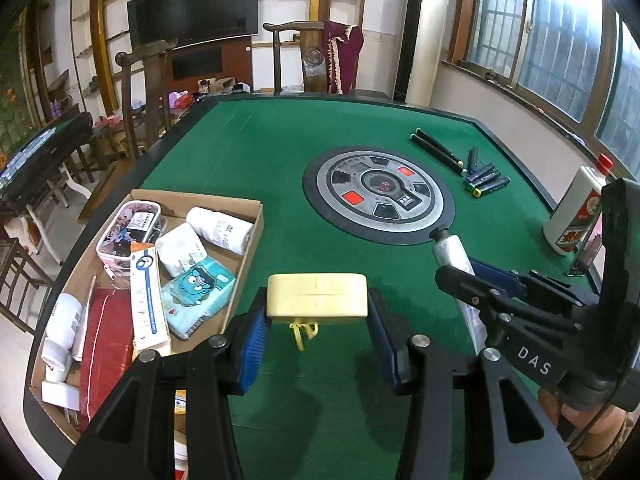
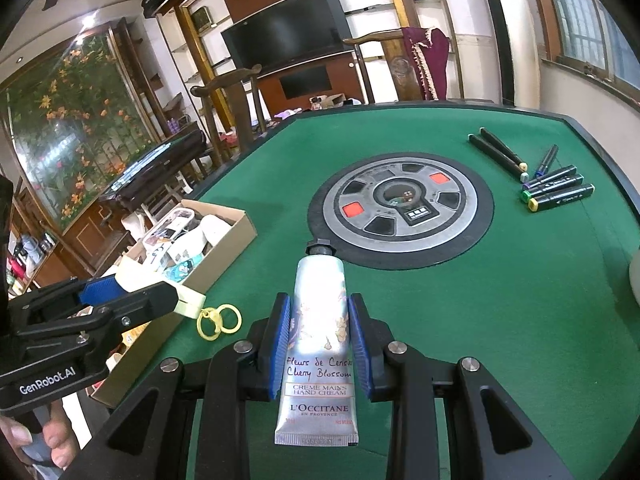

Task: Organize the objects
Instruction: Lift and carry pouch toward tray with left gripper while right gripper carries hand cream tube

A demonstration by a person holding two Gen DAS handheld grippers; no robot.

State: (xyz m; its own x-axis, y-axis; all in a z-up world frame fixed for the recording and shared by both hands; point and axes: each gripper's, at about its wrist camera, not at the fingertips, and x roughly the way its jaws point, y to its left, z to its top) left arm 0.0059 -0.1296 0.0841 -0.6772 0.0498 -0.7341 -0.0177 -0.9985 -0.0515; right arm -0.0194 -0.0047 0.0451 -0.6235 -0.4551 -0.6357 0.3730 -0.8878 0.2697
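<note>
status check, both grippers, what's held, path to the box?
Left gripper shut on yellow case. Right gripper shut on hand cream tube. Cardboard box at left, already crowded. Nothing between the jaws and it.

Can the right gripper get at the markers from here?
Probably not yet: the right gripper is shut on the hand cream tube. The green felt towards the markers looks free.

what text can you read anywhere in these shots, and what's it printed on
"Fleurs de Cerisier / Cherry Blossom", "CREME MAINS HAND CREAM", "L'OCCITANE EN PROVENCE": hand cream tube
"GenRobot.AI": left gripper body
"DAS": right gripper body
Too small or blurred: white bottle label, markers, items in the cardboard box
</note>
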